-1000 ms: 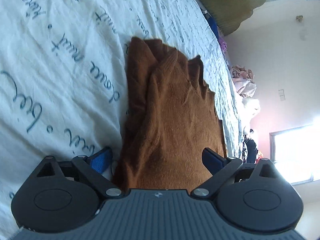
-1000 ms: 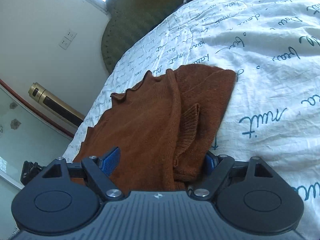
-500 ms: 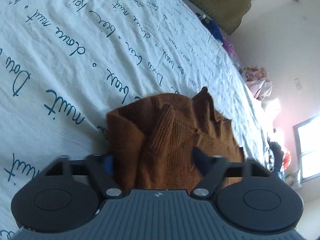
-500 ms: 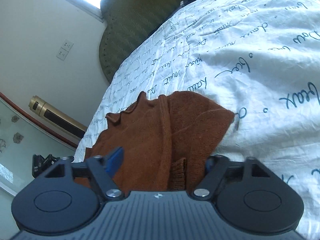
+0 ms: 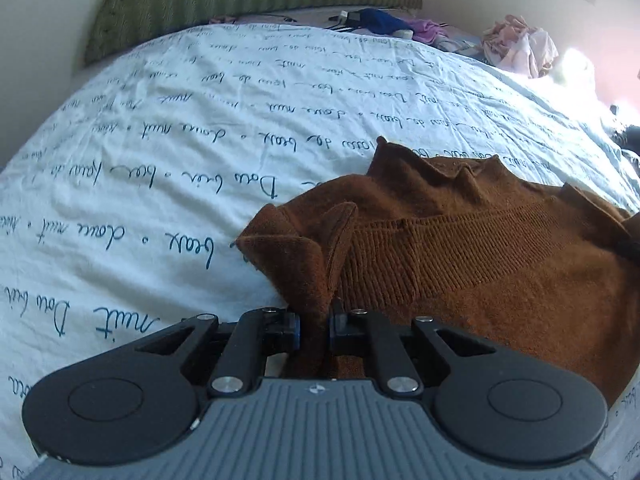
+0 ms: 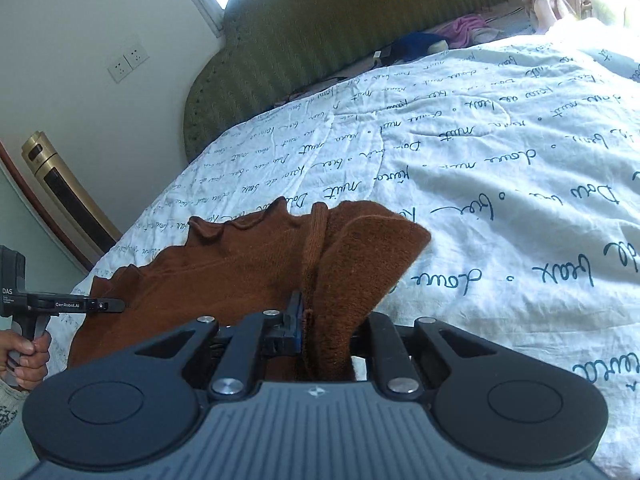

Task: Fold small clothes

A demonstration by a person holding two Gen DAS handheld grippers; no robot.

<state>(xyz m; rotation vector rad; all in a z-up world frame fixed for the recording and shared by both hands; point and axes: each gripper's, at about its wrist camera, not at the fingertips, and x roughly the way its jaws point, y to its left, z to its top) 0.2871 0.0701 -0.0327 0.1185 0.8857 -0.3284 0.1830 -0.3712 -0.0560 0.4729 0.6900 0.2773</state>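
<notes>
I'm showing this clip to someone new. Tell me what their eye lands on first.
The brown knit garment stands out first, bunched in the middle of the white quilt with blue script. Both sets of tongs have just closed and now pinch folds of it: the left tongs at its near corner, the right tongs on a thick fold. Behind the quilt rises an olive-green headboard.

Left claw (image 5: 314,326) just closed, pinching brown cloth, right claw (image 6: 324,332) likewise, hand (image 6: 24,354) at 9 o'clock gripping the handle
</notes>
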